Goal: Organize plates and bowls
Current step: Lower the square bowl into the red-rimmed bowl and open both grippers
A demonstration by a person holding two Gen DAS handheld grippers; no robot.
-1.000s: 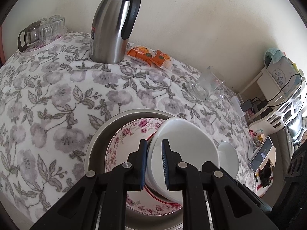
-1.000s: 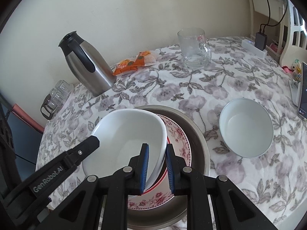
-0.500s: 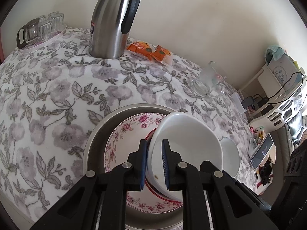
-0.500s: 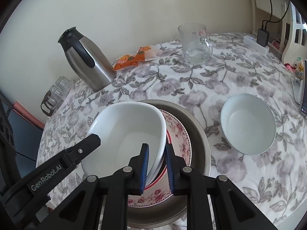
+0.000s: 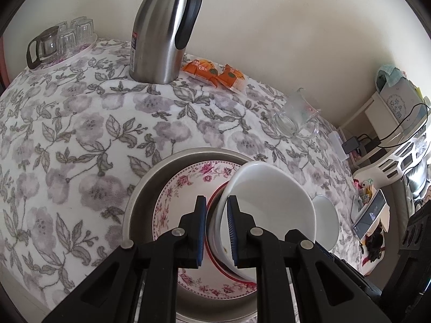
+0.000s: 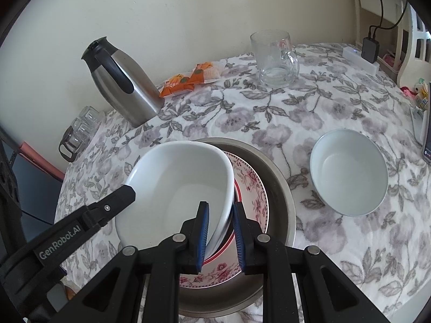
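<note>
A large white bowl (image 5: 272, 204) is held above a stack: a red-rimmed plate (image 5: 215, 261) on a pink floral plate (image 5: 183, 188) inside a metal basin (image 5: 150, 177). My left gripper (image 5: 216, 228) is shut on the bowl's near rim. My right gripper (image 6: 220, 231) is shut on the opposite rim of the same bowl (image 6: 177, 183); the left gripper's finger (image 6: 118, 196) shows at its left edge. A smaller white bowl (image 6: 348, 172) sits on the tablecloth to the right, partly hidden in the left wrist view (image 5: 327, 220).
A steel thermos jug (image 5: 164, 32) stands at the back, orange snack packets (image 5: 215, 74) beside it. A glass mug (image 6: 274, 59) stands behind the small bowl. A tray of glasses (image 5: 59, 43) sits far left. A phone (image 6: 427, 134) lies at the right table edge.
Both grippers have lifted the large white bowl slightly, still above the plate stack. The grip on both rims is unchanged.
</note>
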